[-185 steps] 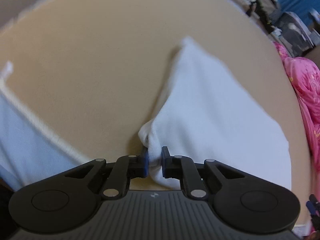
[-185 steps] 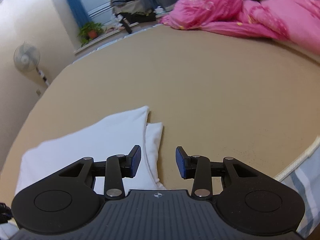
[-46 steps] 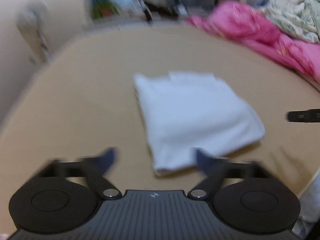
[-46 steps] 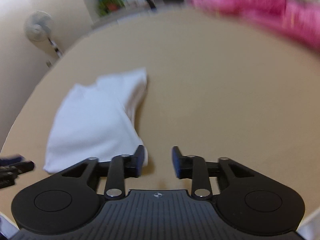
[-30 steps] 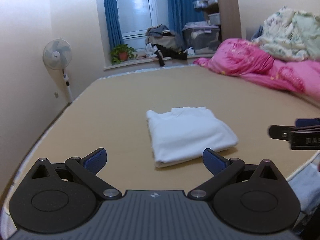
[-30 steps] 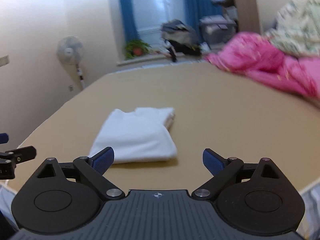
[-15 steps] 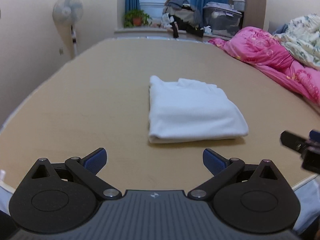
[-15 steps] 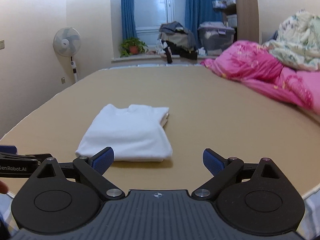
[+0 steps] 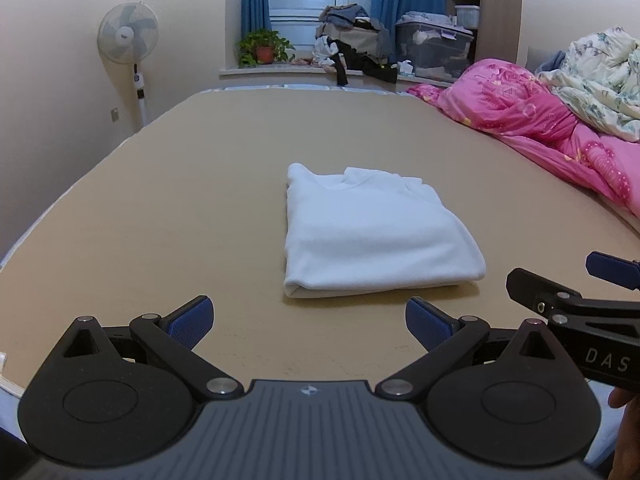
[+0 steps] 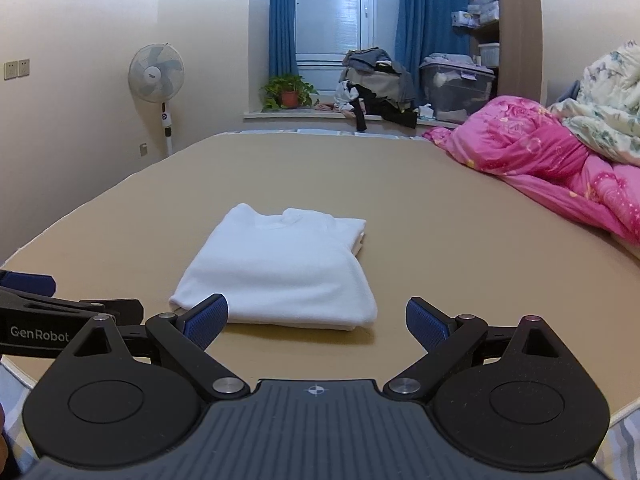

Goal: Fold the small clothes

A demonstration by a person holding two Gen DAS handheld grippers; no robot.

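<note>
A white garment (image 9: pixel 372 228) lies folded into a neat rectangle on the tan bed surface (image 9: pixel 168 216), collar at the far end. My left gripper (image 9: pixel 308 320) is wide open and pulled back just short of the garment's near edge, nothing between its fingers. In the right wrist view the same folded garment (image 10: pixel 280 268) lies ahead and slightly left. My right gripper (image 10: pixel 316 318) is wide open too, its left pad (image 10: pixel 208 314) in front of the garment's near edge. Each gripper shows at the edge of the other's view.
A pink quilt (image 9: pixel 552 136) and a floral blanket (image 9: pixel 600 76) are heaped along the right side of the bed. A standing fan (image 9: pixel 128 40) is at the back left. A potted plant (image 9: pixel 264 48), piled clothes and storage boxes (image 9: pixel 436 48) line the windowsill behind.
Both grippers let go of the white garment, opened wide and drew back toward the near edge of the bed. The garment now lies folded and still.
</note>
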